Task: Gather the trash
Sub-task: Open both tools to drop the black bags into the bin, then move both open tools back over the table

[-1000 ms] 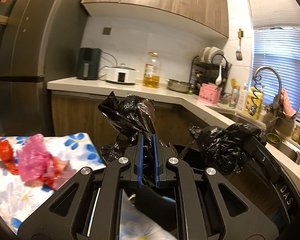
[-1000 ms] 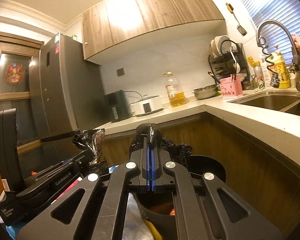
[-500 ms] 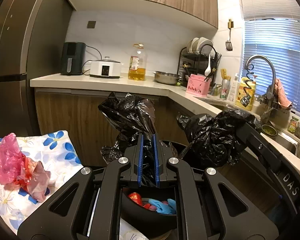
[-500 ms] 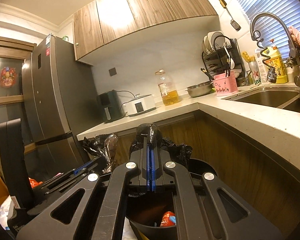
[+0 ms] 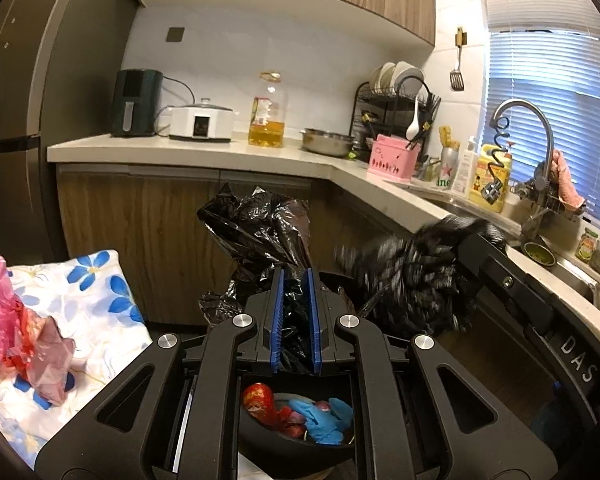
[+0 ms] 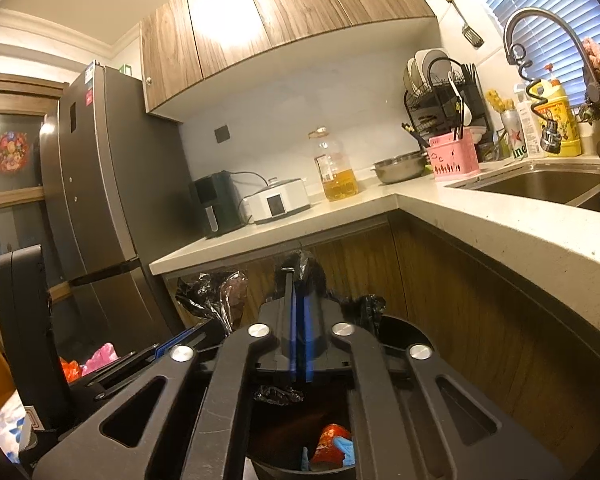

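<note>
Left tool (image 5: 295,280): blue pads nearly together, clamping a bunched edge of the crinkled black plastic trash bag (image 5: 260,232). Right tool (image 6: 299,288): jaws have just been opening, a narrow gap showing, bag film still between the pads. The bag lines a round black bin (image 6: 404,332) below both tools, holding red and blue wrappers (image 5: 296,412). Pink plastic scraps (image 5: 4,320) lie on the floral-clothed surface (image 5: 96,300) beside it.
</note>
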The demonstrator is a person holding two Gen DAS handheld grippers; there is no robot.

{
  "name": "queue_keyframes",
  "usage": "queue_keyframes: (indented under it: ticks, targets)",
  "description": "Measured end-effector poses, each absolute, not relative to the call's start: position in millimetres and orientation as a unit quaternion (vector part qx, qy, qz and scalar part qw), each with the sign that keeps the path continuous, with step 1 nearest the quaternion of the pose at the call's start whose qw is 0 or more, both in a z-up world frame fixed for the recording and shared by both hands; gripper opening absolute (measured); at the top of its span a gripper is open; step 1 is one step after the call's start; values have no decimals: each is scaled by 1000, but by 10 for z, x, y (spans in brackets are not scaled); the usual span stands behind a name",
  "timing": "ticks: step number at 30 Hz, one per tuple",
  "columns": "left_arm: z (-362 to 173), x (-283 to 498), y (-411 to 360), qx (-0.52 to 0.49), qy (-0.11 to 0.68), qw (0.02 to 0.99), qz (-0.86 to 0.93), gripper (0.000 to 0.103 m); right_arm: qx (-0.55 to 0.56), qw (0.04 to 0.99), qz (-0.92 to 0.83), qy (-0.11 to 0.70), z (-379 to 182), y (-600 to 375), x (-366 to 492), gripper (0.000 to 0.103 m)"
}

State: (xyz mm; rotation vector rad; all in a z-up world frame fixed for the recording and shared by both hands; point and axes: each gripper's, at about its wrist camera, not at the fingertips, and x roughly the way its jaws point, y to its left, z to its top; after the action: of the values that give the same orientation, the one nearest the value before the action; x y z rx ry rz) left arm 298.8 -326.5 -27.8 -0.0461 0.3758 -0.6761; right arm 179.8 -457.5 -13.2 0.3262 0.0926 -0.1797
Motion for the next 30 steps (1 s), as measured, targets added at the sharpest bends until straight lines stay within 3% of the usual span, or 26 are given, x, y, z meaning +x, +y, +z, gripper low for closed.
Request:
queue_keyframes:
  ticks: [1, 5, 6, 8, 10, 21, 30]
  targets:
    - [-298, 3001, -3279, -22, 186, 925, -331, 12, 166, 981, -92, 45, -147, -4600, 1799, 33]
    - [-395, 3051, -3340, -13, 201, 919, -338, 21, 177, 978, -100, 46, -189, -4684, 1782, 34]
    - [-416, 3060, -3351, -10, 204, 919, -337, 30, 179, 977, -104, 47, -198, -4701, 1776, 34]
    - [-457, 3075, -3351, -9, 208, 917, -340, 39, 181, 977, -106, 48, -210, -4716, 1762, 34]
    - [-486, 3083, -3346, -11, 214, 915, -341, 56, 183, 976, -109, 50, -229, -4723, 1750, 43]
    - [-496, 3007, -3053, -29, 212, 933, -291, 74, 174, 977, -109, 55, -219, -4633, 1688, 55]
    - [-422, 2797, -2521, -56, 190, 955, -223, 81, 163, 980, -96, 54, -187, -4441, 1580, 66]
